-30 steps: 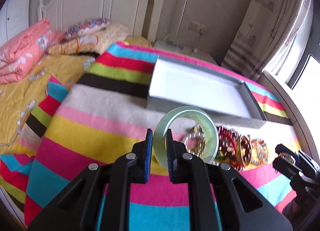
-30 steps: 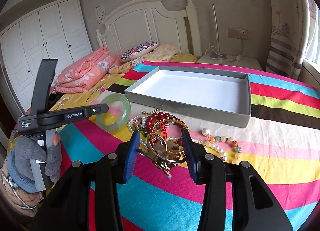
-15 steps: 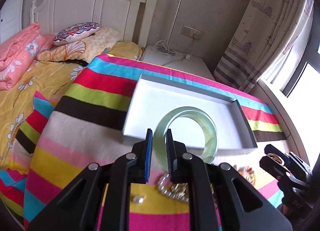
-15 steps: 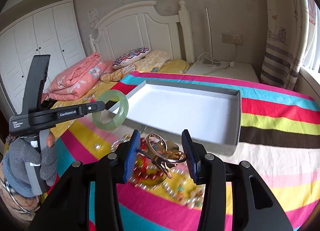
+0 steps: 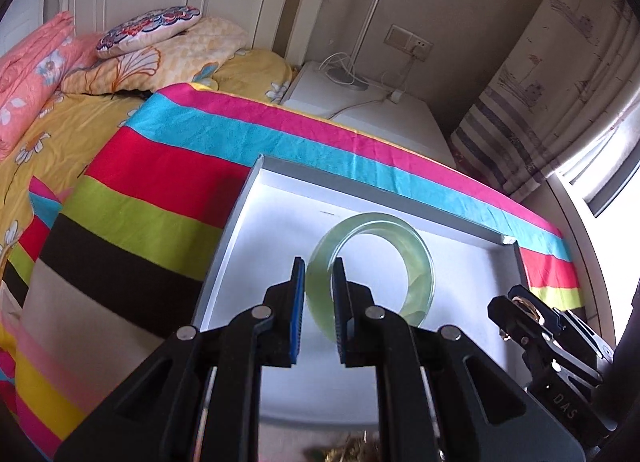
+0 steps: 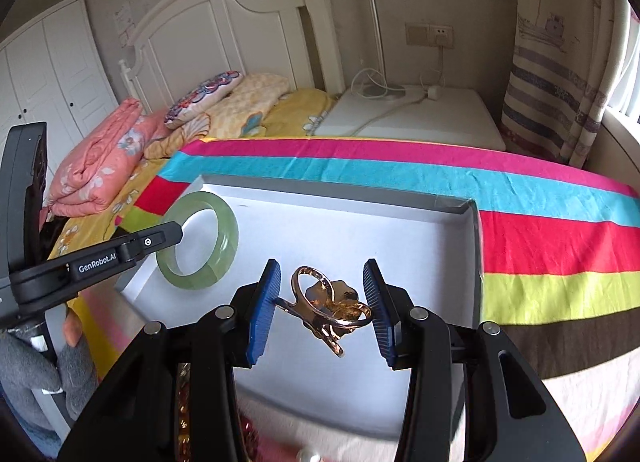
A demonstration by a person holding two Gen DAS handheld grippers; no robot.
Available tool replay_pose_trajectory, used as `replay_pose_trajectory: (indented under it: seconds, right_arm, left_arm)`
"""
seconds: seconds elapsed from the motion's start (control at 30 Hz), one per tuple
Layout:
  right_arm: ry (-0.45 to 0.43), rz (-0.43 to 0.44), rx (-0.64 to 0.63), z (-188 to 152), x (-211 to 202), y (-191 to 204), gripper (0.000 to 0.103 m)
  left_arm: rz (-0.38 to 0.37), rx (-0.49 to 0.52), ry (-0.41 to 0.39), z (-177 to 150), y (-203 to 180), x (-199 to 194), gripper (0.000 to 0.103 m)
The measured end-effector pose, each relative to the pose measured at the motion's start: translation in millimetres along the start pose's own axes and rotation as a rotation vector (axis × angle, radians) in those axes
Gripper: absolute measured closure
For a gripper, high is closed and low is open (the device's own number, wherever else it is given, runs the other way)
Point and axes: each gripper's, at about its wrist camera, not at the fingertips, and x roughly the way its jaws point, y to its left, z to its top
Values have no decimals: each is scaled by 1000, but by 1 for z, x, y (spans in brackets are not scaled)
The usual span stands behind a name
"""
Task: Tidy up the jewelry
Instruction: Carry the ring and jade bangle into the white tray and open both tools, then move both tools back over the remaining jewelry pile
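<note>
both grippers are hanging over the open grey box [image 6: 474, 229], which is sitting on the striped blanket [image 6: 540, 246]. the left gripper [image 5: 319, 290] is pinching the rim of a pale green bangle [image 5: 416, 262], its pads nearly together on the band, and the bangle is standing on edge in the air with its hole facing sideways, above the left part of the box. the right gripper [image 6: 322, 298] is standing about half open, its blue pads pressing on either side of a tangle of gold rings [image 6: 332, 306], which is hovering above the white floor nearer the middle. so each piece is lying straight below its own gripper, with the bare floor beneath, and the two are staying well apart. i'd guess the drop only needs lowering. more jewelry is lying on the blanket at the near edge, too blurred to name.
</note>
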Motion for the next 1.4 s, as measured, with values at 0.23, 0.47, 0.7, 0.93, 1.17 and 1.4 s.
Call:
replay_pose_trajectory:
  seconds: [0.23,0.47,0.7,0.93,1.17,1.4]
  right_arm:
    - [54,-73,28,13,31,-9,58]
    - [-7,-6,83,4,2,-21,28]
    - [-82,77,48,-35,-53,-15,28]
    - [-87,122,-15,-83,-90,10,28]
    - [-54,134,-103,-114,-93,43,29]
    - [-30,122,-163,-123,-81,64,65]
  left_arm:
    - [-34,-82,36,9,21,29,88]
    - [-48,-32,-53,-3,19,0,33]
    - [63,77,-176,-45,16,-54,5]
    - [108,106,-205,-105,28,-105,2]
    - [45,62,-166,-157,54,-122,2]
    - [-22,35,-195,-167,60,-132,3]
